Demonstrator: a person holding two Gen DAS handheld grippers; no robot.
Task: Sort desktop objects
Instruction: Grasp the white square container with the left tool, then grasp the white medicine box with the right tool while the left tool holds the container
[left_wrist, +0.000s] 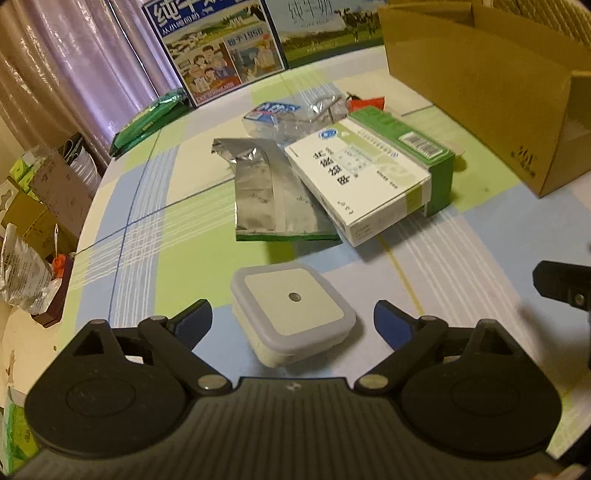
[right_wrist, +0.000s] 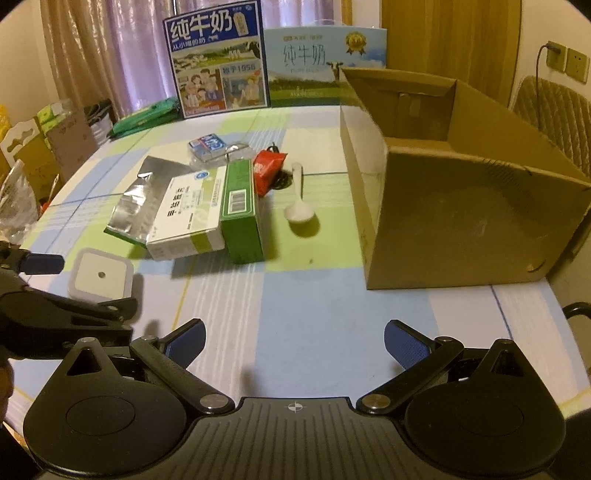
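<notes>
Left wrist view: square white night light (left_wrist: 293, 314) sits right between the wide-open left gripper (left_wrist: 293, 325) jaws, untouched. Past it lie a foil pouch (left_wrist: 271, 192) and a medicine box (left_wrist: 364, 184), stacked together. Right gripper (right_wrist: 294, 343) is spread wide too, holding nothing, over bare tablecloth (right_wrist: 317, 314). Cardboard box (right_wrist: 461, 206) stands open, right of the medicine box.

Dim warm light, soft shadows, fisheye warp w/ dark corners.

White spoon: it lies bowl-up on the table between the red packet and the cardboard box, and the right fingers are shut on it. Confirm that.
Wrong about the fingers. The right wrist view shows the right gripper open, well short of the spoon; the rest holds.
</notes>
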